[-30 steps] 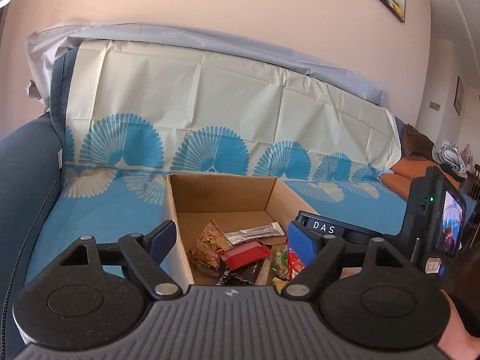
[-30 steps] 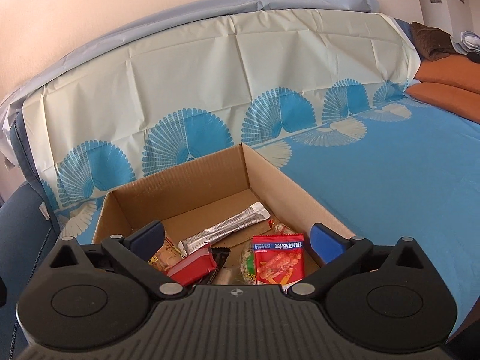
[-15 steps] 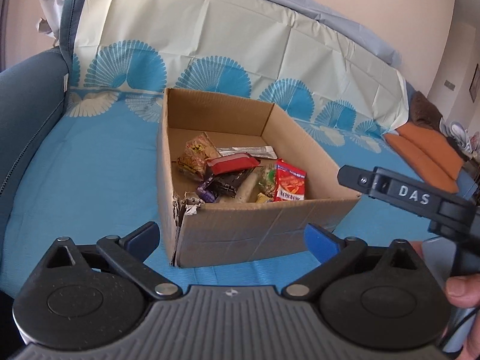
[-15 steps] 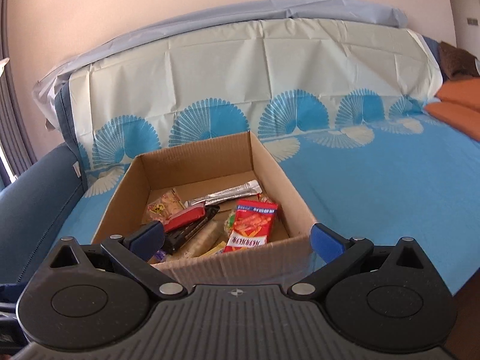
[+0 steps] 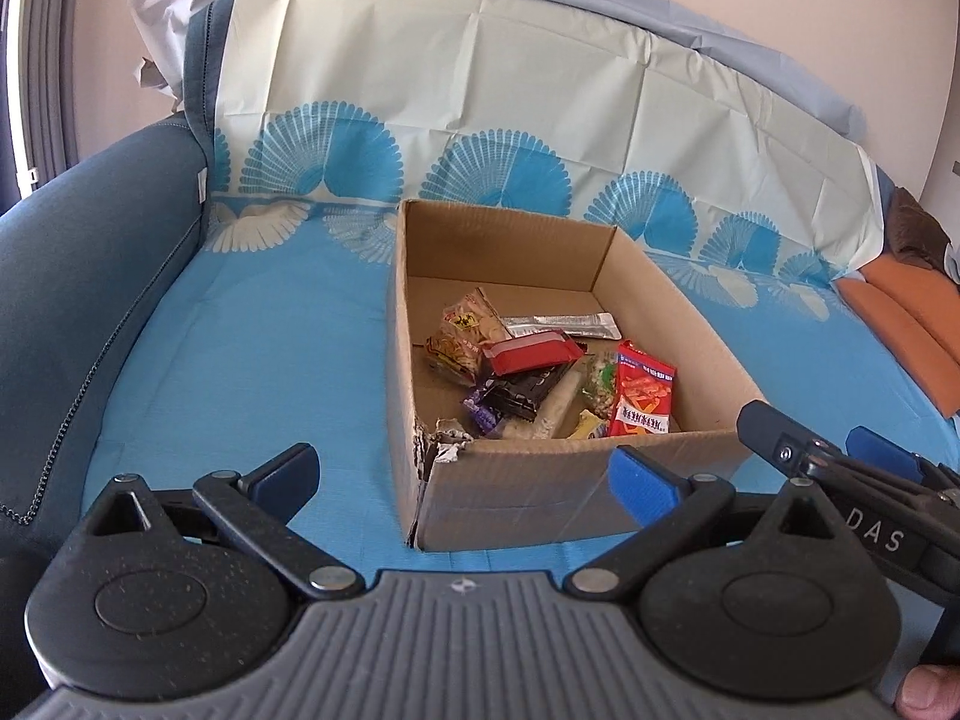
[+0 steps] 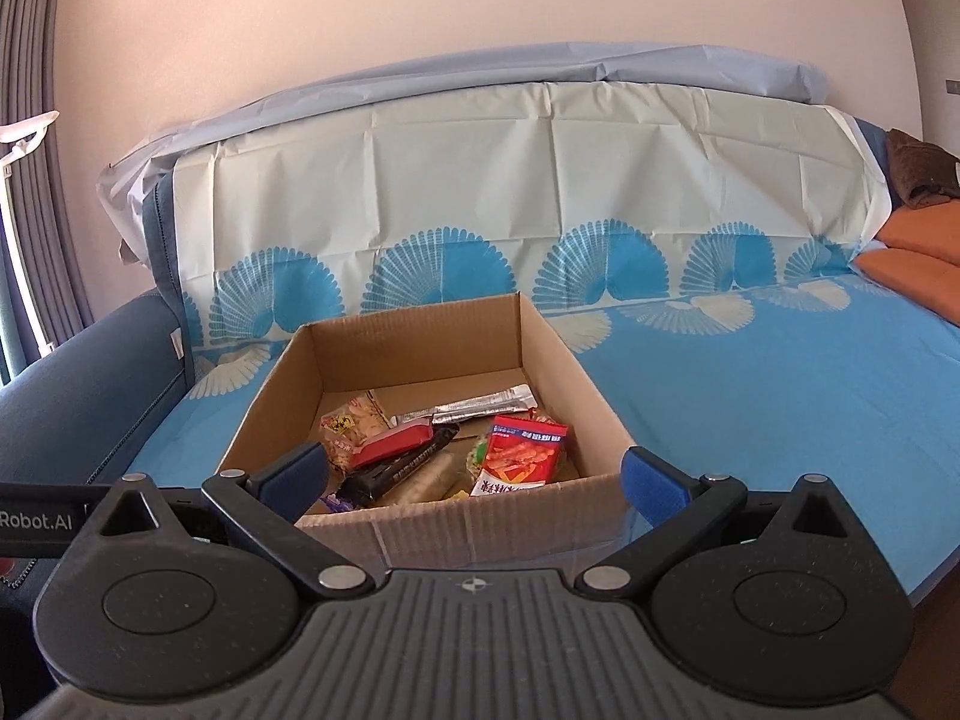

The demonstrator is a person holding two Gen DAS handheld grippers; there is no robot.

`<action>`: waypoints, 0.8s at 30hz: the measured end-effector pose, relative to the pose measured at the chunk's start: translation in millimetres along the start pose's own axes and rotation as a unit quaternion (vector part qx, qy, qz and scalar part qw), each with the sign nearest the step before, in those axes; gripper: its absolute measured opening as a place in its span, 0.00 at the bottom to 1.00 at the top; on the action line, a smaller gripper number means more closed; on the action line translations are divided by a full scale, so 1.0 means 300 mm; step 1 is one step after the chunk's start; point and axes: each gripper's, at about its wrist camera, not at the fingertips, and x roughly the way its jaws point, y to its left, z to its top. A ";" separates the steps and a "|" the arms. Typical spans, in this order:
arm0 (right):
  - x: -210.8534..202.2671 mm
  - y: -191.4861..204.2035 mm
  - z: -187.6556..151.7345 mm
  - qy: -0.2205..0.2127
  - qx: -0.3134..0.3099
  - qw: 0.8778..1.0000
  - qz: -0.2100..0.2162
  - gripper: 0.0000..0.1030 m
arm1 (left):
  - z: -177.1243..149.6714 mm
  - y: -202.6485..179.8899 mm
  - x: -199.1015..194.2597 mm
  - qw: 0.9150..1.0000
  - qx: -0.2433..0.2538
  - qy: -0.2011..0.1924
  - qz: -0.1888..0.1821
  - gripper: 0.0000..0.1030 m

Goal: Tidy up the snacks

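An open cardboard box (image 5: 540,486) (image 6: 456,525) stands on a blue sheet over a sofa. Inside lie several snacks: a red bar (image 5: 531,354) (image 6: 393,445), a red chip packet (image 5: 642,390) (image 6: 525,456), a silver sachet (image 5: 564,325) (image 6: 480,408), a black bar (image 6: 399,474) and a yellow-orange bag (image 5: 462,333). My left gripper (image 5: 462,483) is open and empty, just short of the box's near wall. My right gripper (image 6: 474,477) is open too, empty, in front of the same wall; its body (image 5: 840,474) shows at the right of the left wrist view.
The box's near left corner (image 5: 438,447) is torn. A dark blue sofa arm (image 5: 72,276) rises on the left. Orange cushions (image 6: 912,270) lie far right. The sofa's front edge (image 6: 936,576) drops off at the right. A fingertip (image 5: 927,693) shows bottom right.
Both grippers have drawn back from above the box to in front of its near wall. The left jaws have spread wider. The snacks have not moved.
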 end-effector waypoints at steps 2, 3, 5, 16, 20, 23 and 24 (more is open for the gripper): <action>0.006 -0.003 -0.003 0.004 0.002 1.000 0.003 0.99 | -0.018 0.008 0.002 1.000 -0.006 -0.004 0.003 1.00; 0.008 -0.002 -0.005 0.004 0.001 1.000 0.004 0.99 | -0.030 0.015 0.000 1.000 -0.012 -0.009 0.003 1.00; 0.012 -0.002 -0.008 0.004 -0.005 1.000 0.008 0.99 | -0.049 0.027 0.000 1.000 -0.019 -0.017 -0.001 1.00; 0.024 0.009 -0.013 0.002 -0.015 1.000 0.012 0.99 | -0.058 0.026 0.011 1.000 -0.022 -0.015 0.002 1.00; 0.023 0.008 -0.013 0.001 -0.016 1.000 0.011 0.99 | -0.053 0.017 0.002 1.000 -0.017 -0.019 0.001 1.00; 0.023 0.008 -0.014 0.002 -0.017 1.000 0.011 0.99 | -0.048 0.014 -0.006 1.000 -0.017 -0.023 -0.001 1.00; 0.024 0.007 -0.014 0.002 -0.017 1.000 0.010 0.99 | -0.048 0.015 -0.008 1.000 -0.016 -0.023 -0.002 1.00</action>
